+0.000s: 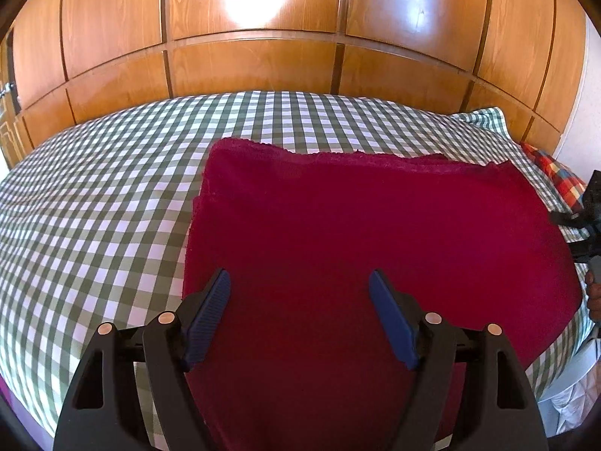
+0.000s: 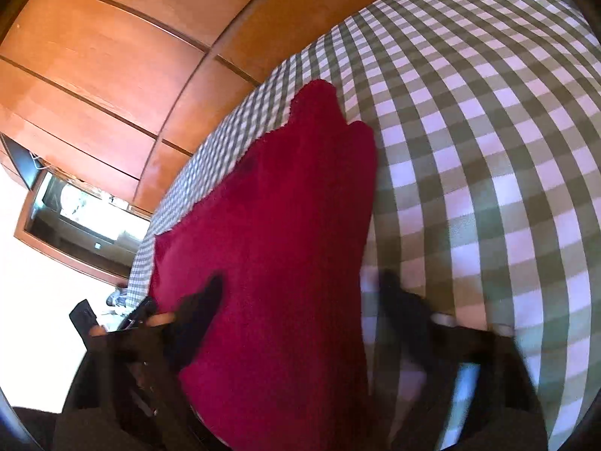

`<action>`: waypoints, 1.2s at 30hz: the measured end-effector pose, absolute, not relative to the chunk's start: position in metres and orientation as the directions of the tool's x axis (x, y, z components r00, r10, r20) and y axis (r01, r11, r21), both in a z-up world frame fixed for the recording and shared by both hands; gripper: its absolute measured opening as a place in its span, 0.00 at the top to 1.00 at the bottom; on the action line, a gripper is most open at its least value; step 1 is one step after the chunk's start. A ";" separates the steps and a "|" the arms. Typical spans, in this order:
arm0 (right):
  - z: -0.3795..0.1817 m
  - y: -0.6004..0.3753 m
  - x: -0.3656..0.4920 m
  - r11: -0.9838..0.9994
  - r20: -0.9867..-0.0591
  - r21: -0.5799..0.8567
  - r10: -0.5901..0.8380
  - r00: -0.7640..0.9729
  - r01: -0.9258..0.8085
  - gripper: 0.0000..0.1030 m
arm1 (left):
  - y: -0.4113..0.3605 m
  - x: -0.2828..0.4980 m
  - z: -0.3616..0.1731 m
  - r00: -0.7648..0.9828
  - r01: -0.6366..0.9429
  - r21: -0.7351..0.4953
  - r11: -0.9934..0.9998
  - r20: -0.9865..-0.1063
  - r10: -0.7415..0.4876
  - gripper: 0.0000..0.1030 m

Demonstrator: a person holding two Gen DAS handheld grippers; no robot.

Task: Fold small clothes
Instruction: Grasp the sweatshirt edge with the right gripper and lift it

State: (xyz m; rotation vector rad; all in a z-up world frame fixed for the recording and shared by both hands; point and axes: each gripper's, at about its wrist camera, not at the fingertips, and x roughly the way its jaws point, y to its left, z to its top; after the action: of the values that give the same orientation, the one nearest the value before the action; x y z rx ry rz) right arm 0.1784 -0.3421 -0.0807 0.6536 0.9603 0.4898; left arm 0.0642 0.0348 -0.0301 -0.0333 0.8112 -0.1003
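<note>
In the left wrist view the left gripper [image 1: 299,282] sits at 6 o'clock with its blue pads [image 1: 210,314] spread wide and nothing between them, hovering over the near edge of the red cloth [image 1: 368,233]. The cloth lies flat from centre toward 3 o'clock on the checked sheet [image 1: 94,195], with the right gripper [image 1: 589,221] at its 3 o'clock edge. In the blurred right wrist view the right gripper [image 2: 300,289] also stands spread, the cloth's long edge running between its fingers; farthest, at 12 o'clock, wooden doors [image 1: 255,64] stand behind the bed.
</note>
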 end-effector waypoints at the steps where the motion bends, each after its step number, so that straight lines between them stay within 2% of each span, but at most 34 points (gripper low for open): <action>1: -0.084 -0.344 0.180 0.700 -0.581 0.709 0.648 0.492 -0.086 0.48 | 0.036 0.064 -0.029 0.684 0.079 -0.075 0.994 -0.721 -0.109 0.27; 4: -0.091 -0.351 0.180 0.665 -0.553 0.743 0.674 0.491 -0.076 0.61 | 0.043 0.061 -0.025 0.684 0.085 -0.118 0.989 -0.715 -0.144 0.27; 6: -0.092 -0.352 0.178 0.658 -0.544 0.749 0.680 0.490 -0.081 0.65 | 0.051 0.059 -0.022 0.682 0.088 -0.171 0.981 -0.708 -0.184 0.33; 9: -0.090 -0.347 0.174 0.643 -0.531 0.760 0.698 0.481 -0.095 0.74 | 0.060 0.056 -0.019 0.677 0.093 -0.231 0.968 -0.699 -0.232 0.48; 11: -0.085 -0.340 0.173 0.652 -0.535 0.750 0.694 0.481 -0.106 0.77 | 0.064 0.054 -0.017 0.674 0.098 -0.250 0.963 -0.696 -0.249 0.58; 14: -0.072 -0.329 0.172 0.657 -0.529 0.743 0.691 0.493 -0.123 0.79 | 0.069 0.053 -0.020 0.667 0.081 -0.244 0.966 -0.707 -0.234 0.59; 17: -0.052 -0.315 0.164 0.664 -0.518 0.731 0.689 0.507 -0.158 0.80 | 0.079 0.051 -0.022 0.658 0.058 -0.287 0.956 -0.709 -0.253 0.59; 28: 0.012 -0.233 0.152 0.601 -0.434 0.758 0.756 0.490 -0.255 0.83 | 0.101 0.041 -0.012 0.610 0.175 -0.417 0.892 -0.665 -0.430 0.59; 36: 0.036 -0.149 0.170 0.608 -0.462 0.752 0.761 0.455 -0.255 0.84 | 0.113 0.043 -0.026 0.570 0.212 -0.454 0.865 -0.662 -0.487 0.59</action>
State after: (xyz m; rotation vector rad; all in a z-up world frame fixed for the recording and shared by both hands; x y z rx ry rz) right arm 0.1700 -0.1489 0.0356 0.6584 0.8873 0.6857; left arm 0.0427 0.1134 -0.0260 -0.3439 0.8740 -0.4196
